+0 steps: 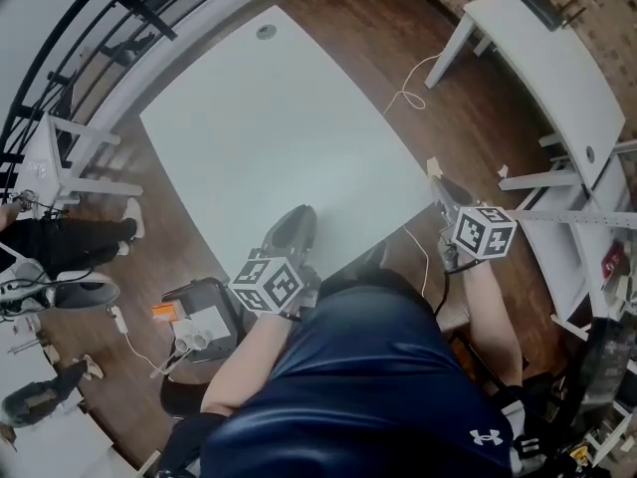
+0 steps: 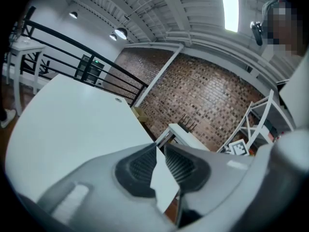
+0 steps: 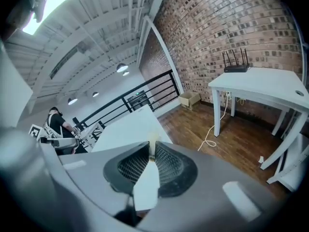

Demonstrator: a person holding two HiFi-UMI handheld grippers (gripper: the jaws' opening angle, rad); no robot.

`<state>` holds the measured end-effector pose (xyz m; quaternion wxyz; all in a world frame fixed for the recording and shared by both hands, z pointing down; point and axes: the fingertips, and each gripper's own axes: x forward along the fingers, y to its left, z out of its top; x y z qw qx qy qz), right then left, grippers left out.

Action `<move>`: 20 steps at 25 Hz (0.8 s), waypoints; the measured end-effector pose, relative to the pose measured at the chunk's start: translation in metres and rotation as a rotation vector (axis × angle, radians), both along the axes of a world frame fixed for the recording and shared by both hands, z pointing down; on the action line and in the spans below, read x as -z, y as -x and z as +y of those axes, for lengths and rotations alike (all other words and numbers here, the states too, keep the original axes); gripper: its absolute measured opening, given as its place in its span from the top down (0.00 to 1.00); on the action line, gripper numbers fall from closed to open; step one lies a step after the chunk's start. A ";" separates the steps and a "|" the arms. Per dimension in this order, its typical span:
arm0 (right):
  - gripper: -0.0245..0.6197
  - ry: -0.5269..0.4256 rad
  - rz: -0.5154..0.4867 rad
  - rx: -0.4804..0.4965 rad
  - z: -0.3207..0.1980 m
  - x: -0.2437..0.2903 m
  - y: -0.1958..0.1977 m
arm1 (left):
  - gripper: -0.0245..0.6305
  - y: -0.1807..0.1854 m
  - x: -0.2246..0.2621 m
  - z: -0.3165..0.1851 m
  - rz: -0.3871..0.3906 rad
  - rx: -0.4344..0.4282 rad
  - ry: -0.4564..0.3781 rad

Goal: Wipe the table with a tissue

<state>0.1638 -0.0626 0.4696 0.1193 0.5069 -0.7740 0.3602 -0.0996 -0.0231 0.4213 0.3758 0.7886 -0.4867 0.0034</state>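
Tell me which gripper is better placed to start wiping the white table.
Right, probably. The right gripper pinches a small pale tissue by the table's near right corner. The left gripper is over the near edge, jaws almost together with nothing between them.

A loft-style office or lab workspace. A bare brick wall (image 3: 231,23) rises to a white beamed ceiling (image 2: 193,13) hung with pendant lamps (image 2: 120,33). A black railing (image 3: 135,98) edges the wooden floor (image 1: 388,58). A large white surface (image 1: 279,137) stands near a second white desk (image 3: 260,88) carrying a router (image 3: 235,67). A power strip (image 1: 194,335) and a loose cable (image 1: 408,93) lie on the floor.
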 end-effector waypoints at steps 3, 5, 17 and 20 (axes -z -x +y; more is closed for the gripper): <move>0.90 -0.052 -0.045 0.014 0.005 0.026 0.025 | 0.88 0.008 0.012 0.000 0.022 0.019 -0.017; 0.89 -0.089 -0.087 0.032 0.003 0.047 0.041 | 0.88 0.010 0.024 -0.005 0.030 0.025 -0.042; 0.89 -0.335 -0.170 0.116 0.004 0.141 0.111 | 0.88 0.008 0.080 -0.004 -0.064 -0.049 -0.219; 0.89 -0.365 -0.173 0.114 0.008 0.143 0.116 | 0.88 0.010 0.086 -0.007 -0.077 -0.053 -0.236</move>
